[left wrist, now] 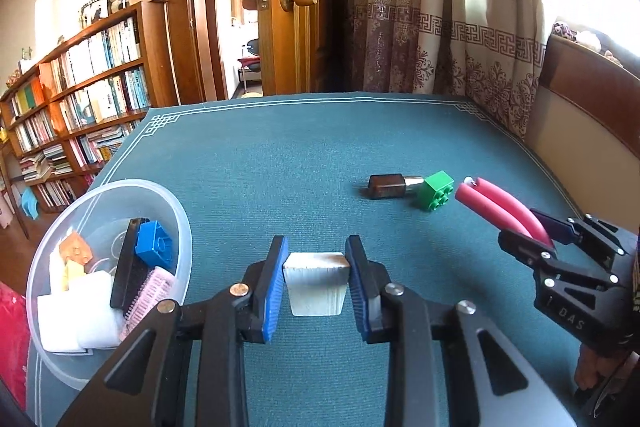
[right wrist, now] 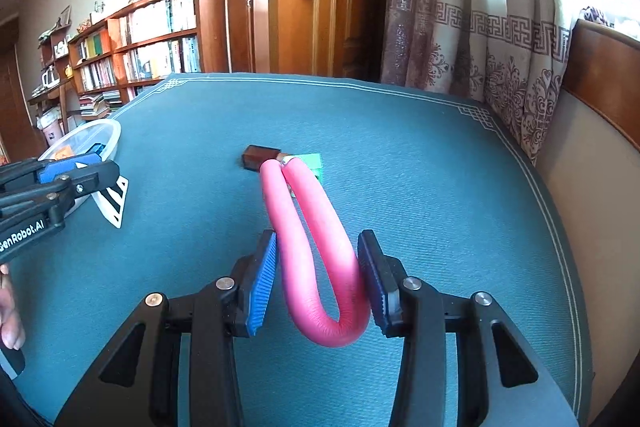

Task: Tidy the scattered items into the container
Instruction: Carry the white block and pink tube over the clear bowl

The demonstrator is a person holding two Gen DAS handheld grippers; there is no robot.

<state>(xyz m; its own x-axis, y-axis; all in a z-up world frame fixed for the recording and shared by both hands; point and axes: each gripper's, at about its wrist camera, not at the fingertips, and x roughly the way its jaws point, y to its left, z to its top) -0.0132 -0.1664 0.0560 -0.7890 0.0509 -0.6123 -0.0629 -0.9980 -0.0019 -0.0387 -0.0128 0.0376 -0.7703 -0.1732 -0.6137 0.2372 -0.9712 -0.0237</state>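
In the left wrist view my left gripper [left wrist: 316, 283] is shut on a white block [left wrist: 316, 281], its blue pads pressed against both sides, just right of the clear plastic bowl [left wrist: 182, 227]. The bowl holds a blue brick [left wrist: 156, 245], a pink brush [left wrist: 150, 297] and white foam pieces. My right gripper [right wrist: 318, 267] is shut on a folded pink foam tube [right wrist: 316, 239], whose ends point at a brown bottle [right wrist: 256, 159] and a green brick [right wrist: 314, 163] on the teal mat. The same tube [left wrist: 496, 203] shows in the left wrist view, with the right gripper [left wrist: 540, 233] holding its bend.
The teal table mat [left wrist: 280, 155] runs to a bordered far edge. A bookshelf [left wrist: 80, 99] stands far left, a wooden door [left wrist: 288, 7] behind, curtains [left wrist: 460, 27] and a padded bench back [left wrist: 580, 115] to the right. The left gripper [right wrist: 100, 167] sits before the bowl [right wrist: 108, 131].
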